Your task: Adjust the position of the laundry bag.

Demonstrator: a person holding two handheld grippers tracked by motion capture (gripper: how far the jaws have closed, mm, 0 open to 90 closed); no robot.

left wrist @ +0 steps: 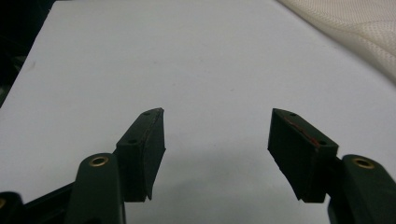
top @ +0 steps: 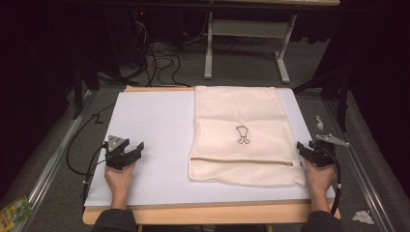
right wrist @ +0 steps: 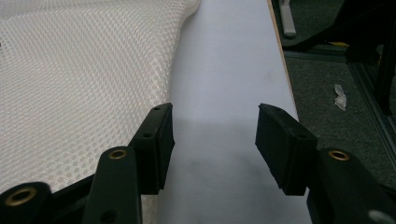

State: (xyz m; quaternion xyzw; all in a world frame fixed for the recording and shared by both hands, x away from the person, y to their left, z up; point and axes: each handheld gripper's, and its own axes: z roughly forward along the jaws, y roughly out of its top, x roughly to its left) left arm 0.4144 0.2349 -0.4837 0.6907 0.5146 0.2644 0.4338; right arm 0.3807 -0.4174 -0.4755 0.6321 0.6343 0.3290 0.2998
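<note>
Mesh bag: a cream mesh bag [top: 241, 135] lies flat on the right half of the surface, its far edge at the far edge of the surface and its near edge short of the near edge. A small dark printed figure [top: 242, 135] sits near its middle, and a zip line [top: 241, 160] runs left to right across its near part.
Surface: a white surface [top: 150, 145], bare on its left half, with a wooden rim along the near side.
Left claw: the left claw [top: 138, 149] rests on the near left part of the surface, well apart from the bag; its jaws stand wide with nothing between them, as the left gripper view shows over bare white [left wrist: 217, 140].
Right claw: the right claw [top: 304, 149] sits just beside the bag's near right corner; in the right gripper view [right wrist: 214, 140] its jaws stand apart over a white strip, and the left one stands at the mesh edge [right wrist: 84, 93].
In the way: nothing lies between either claw and the bag.
Around: cables [top: 159, 60] and a grey table frame [top: 246, 34] stand on the floor beyond the far edge; crumpled white scraps [top: 362, 216] lie on the floor at the right, and a green packet [top: 14, 212] at the near left.
</note>
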